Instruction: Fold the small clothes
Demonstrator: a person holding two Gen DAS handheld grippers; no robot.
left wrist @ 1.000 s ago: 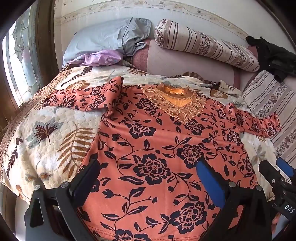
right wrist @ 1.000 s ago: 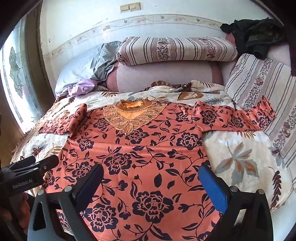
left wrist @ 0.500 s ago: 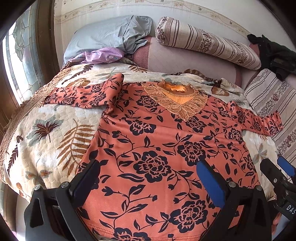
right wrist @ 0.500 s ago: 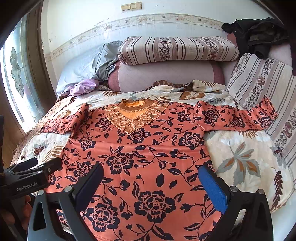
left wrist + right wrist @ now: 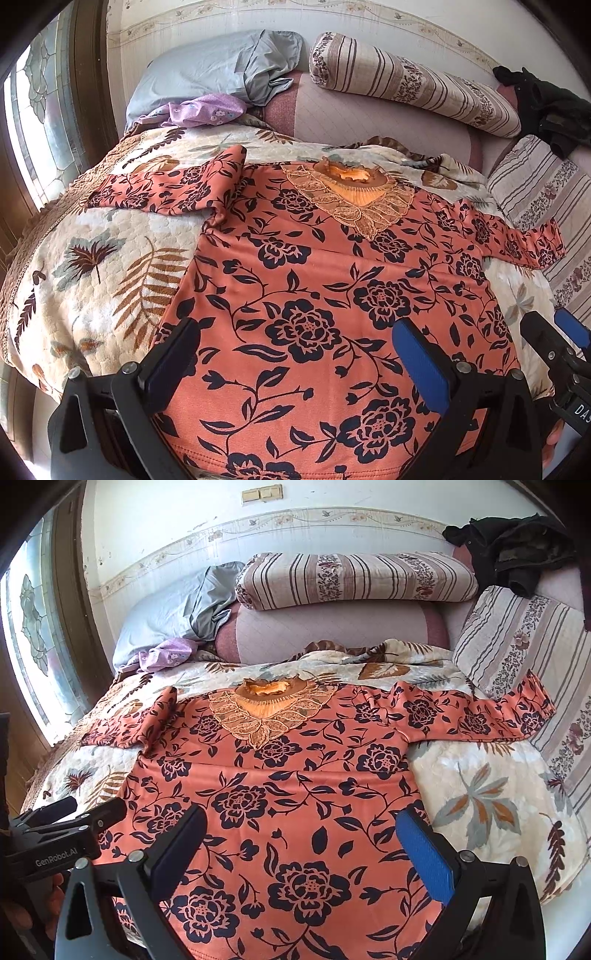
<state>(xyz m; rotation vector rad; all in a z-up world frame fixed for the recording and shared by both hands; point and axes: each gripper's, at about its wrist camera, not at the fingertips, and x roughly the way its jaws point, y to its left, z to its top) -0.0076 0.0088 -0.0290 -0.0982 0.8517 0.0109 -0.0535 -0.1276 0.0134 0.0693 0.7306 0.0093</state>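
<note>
An orange top with black flowers (image 5: pixel 314 280) lies flat, face up, on the bed, lace collar (image 5: pixel 354 199) at the far end and both sleeves spread out. It also shows in the right wrist view (image 5: pixel 288 794). My left gripper (image 5: pixel 295 354) is open and empty above the hem, towards its left side. My right gripper (image 5: pixel 303 842) is open and empty above the hem, towards its right side. The right gripper shows at the right edge of the left wrist view (image 5: pixel 554 343); the left gripper shows at the left edge of the right wrist view (image 5: pixel 66 827).
A leaf-print quilt (image 5: pixel 92 266) covers the bed. Striped bolsters (image 5: pixel 354 579) and a grey pillow (image 5: pixel 221 70) lie at the head, with a purple cloth (image 5: pixel 207 110) beside. Dark clothes (image 5: pixel 517 554) sit at the far right. A window (image 5: pixel 33 627) is at the left.
Both grippers have drawn back and up a little from the top, so more of the bed and the hem shows. The top has not moved. Both stay open.
</note>
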